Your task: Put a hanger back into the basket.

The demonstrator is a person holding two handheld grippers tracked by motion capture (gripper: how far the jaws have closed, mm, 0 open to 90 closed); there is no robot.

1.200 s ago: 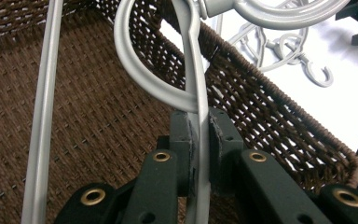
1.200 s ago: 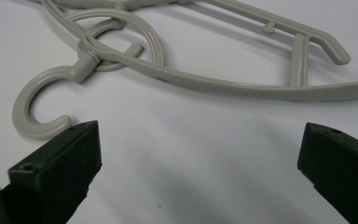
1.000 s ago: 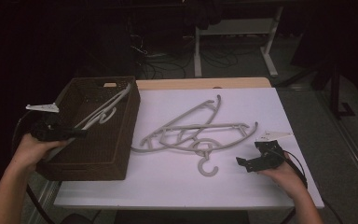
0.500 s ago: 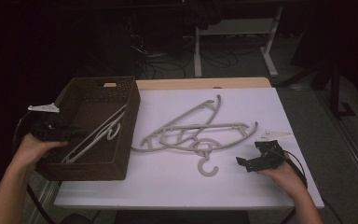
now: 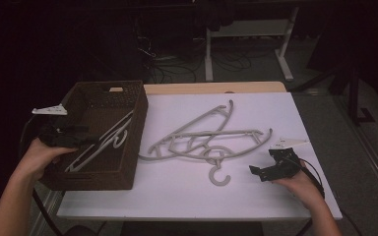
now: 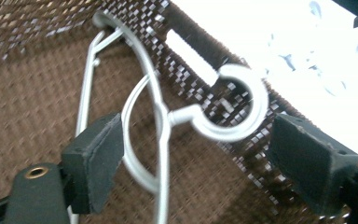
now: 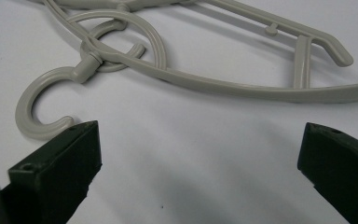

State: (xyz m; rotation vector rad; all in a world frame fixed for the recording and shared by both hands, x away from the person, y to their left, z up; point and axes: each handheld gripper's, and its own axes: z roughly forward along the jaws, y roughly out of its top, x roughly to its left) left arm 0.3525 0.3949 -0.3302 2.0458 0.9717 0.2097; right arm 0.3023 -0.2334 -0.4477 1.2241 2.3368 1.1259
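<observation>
In the basket on the left, a hanger lies loose. The left claw has just let go and hangs above it, jaws apart. The right claw rests released on the table, near the other hangers.

Basket wall hides hanger end, hanger stem cut off below

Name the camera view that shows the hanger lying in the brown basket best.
The left gripper view: the hanger lies close up between the open jaws of the left tool, hook and neck sharp against the basket weave. The high view shows it small and dim. The right gripper view shows other hangers.
</observation>
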